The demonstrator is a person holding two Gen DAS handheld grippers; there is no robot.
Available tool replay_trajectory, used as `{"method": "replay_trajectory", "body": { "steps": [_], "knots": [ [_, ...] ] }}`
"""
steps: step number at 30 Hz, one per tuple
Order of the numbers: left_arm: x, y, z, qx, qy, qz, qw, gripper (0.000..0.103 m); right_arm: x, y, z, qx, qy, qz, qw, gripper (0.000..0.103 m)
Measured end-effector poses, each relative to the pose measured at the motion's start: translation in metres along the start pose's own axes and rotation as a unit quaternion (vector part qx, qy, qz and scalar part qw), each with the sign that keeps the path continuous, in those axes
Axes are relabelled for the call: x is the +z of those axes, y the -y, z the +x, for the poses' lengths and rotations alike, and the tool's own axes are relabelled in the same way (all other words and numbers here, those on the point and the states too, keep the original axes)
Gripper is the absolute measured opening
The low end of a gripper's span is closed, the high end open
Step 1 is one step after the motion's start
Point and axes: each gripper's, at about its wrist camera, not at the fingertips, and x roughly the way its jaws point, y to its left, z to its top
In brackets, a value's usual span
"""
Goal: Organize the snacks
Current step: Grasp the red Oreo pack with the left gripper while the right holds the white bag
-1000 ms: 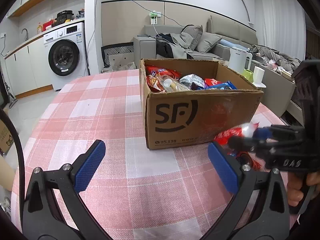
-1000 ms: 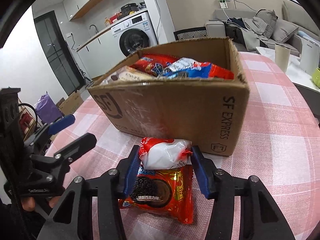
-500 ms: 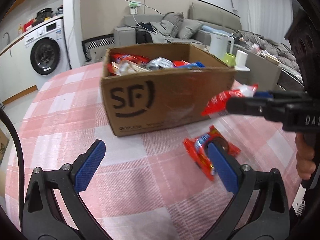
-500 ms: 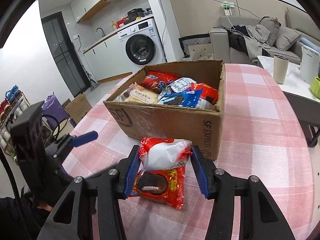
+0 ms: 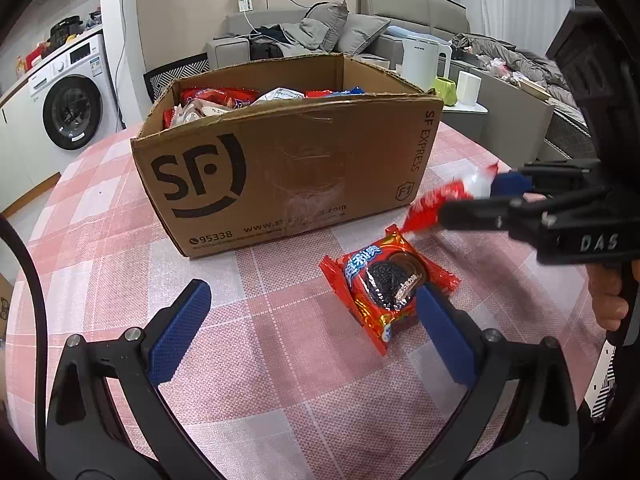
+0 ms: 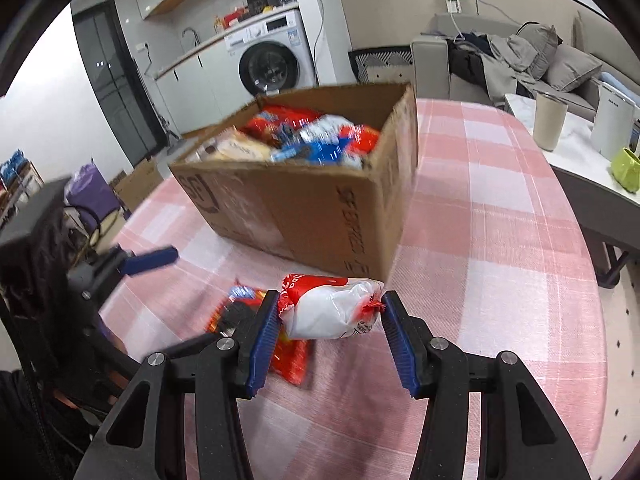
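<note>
Red-and-white snack packet [image 6: 330,312] clamped in the right gripper [image 6: 328,334] above the checked tablecloth [image 5: 280,380], beside the cardboard box [image 5: 288,172], while the left gripper [image 5: 310,334] spreads wide near an orange cookie pack [image 5: 386,284].

Box [image 5: 288,168]: matt brown cardboard, scuffed. Biscuit packet [image 5: 384,284]: glossy red foil-like plastic. Tablecloth [image 5: 280,380]: woven checked cloth, matt. Held packet [image 6: 328,308]: shiny plastic film.
</note>
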Motion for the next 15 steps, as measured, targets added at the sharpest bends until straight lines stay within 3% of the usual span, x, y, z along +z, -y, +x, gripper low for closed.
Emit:
{"method": "replay_trajectory", "body": {
  "steps": [5,15],
  "knots": [
    [0.000,-0.005,0.003,0.007,-0.007,0.002,0.9999,0.102,-0.007,-0.001,0.012,0.006,-0.025,-0.011,1.000,0.052],
    [-0.002,-0.015,0.006,-0.012,-0.019,0.000,0.9997,0.102,-0.013,-0.025,0.030,0.038,-0.043,-0.038,0.998,0.052]
  ]
}}
